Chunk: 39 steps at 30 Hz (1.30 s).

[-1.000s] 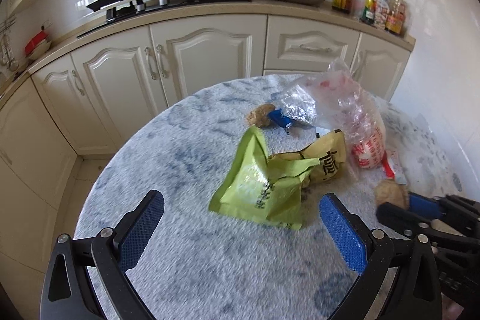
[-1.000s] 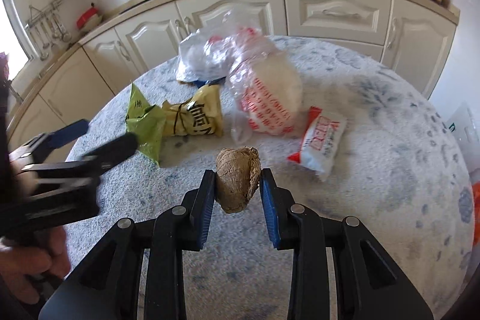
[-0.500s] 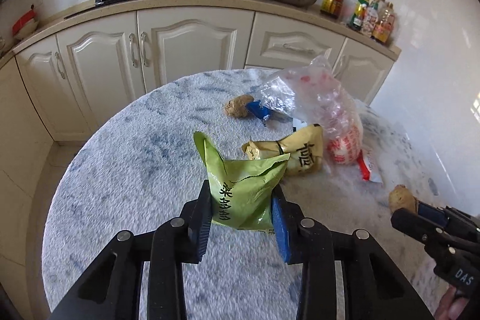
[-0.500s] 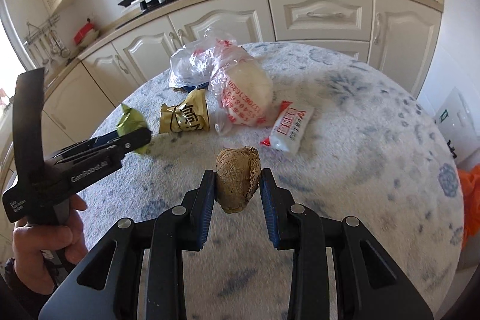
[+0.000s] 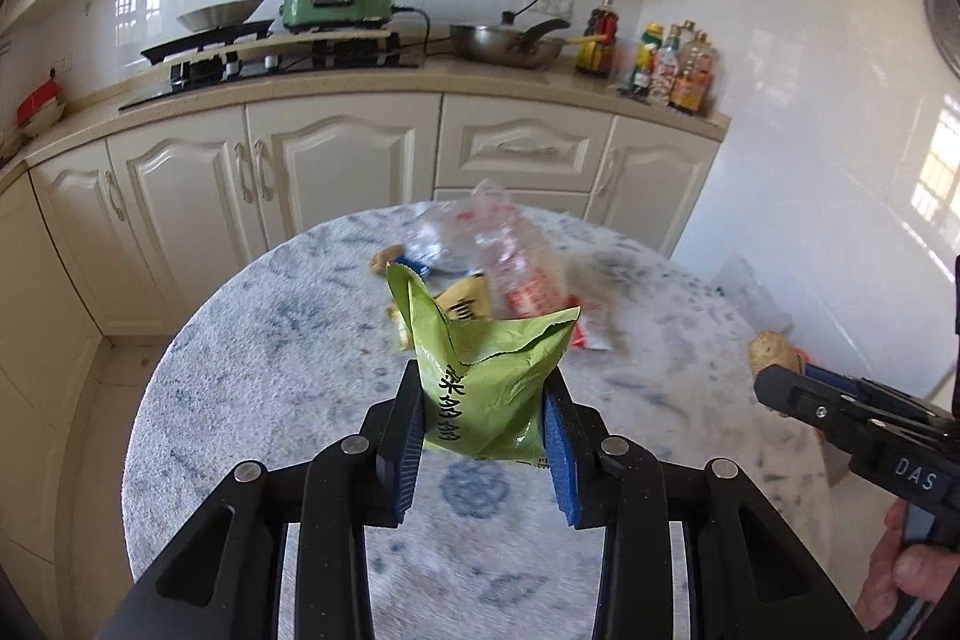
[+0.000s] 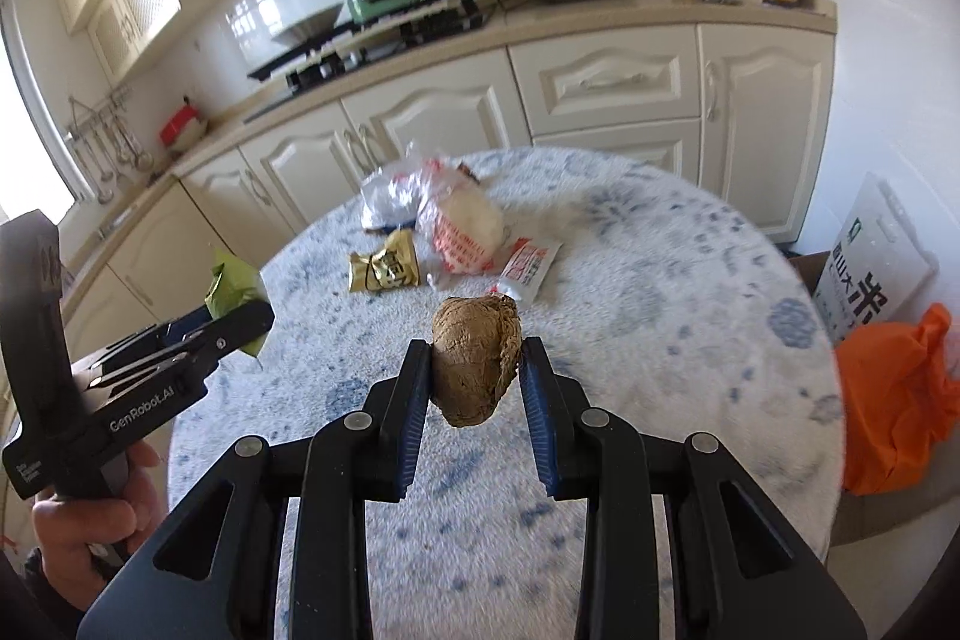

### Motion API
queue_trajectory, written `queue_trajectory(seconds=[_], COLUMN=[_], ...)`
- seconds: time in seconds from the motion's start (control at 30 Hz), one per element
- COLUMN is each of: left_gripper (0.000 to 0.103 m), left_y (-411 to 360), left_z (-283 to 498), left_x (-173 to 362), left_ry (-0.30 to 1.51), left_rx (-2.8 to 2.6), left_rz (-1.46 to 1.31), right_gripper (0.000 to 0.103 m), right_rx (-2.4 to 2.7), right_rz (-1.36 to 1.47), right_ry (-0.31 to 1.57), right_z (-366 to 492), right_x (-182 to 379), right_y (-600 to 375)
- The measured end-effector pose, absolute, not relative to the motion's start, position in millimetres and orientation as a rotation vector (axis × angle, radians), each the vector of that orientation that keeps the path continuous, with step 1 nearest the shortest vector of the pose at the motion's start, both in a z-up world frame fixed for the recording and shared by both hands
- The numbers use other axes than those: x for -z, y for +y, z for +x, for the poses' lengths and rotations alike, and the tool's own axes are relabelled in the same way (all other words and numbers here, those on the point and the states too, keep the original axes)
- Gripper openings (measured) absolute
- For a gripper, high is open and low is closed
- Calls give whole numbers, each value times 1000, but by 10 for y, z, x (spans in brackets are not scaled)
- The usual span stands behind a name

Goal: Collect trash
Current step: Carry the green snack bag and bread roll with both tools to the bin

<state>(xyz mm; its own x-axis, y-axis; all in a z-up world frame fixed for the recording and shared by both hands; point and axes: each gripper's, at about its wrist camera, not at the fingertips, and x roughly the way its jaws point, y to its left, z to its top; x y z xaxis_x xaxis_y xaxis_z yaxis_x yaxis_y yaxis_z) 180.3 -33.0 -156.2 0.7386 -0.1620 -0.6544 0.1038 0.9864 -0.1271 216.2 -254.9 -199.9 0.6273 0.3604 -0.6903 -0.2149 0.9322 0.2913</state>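
Trash is off the round blue-and-white mottled table now: the left gripper, spread wide a second ago, pinches the crumpled green foil snack bag, its long axis upright, torn mouth pointing up. The right gripper keeps its squeeze on the brown knobbly lump, held on end. Both are ready for binning; the yellow wrapper and clear plastic bags remain mid-table.
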Motion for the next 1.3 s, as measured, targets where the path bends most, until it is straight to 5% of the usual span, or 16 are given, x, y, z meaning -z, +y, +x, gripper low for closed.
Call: queue_trajectory(seconds=[0.8,1.3], left_gripper=[32,32], left_y=[-1652,-2798], left_z=[1263,1746], left_x=[812,1069], left_ry=[562,688], left_rx=[482,753], left_rz=[-4,50], right_gripper=[30,30], right_rx=[-3,246], right_rz=[325,401], right_ry=[601,665], right_z=[1359,993], right_x=[1279,1662], right_y=[-4307,-5368])
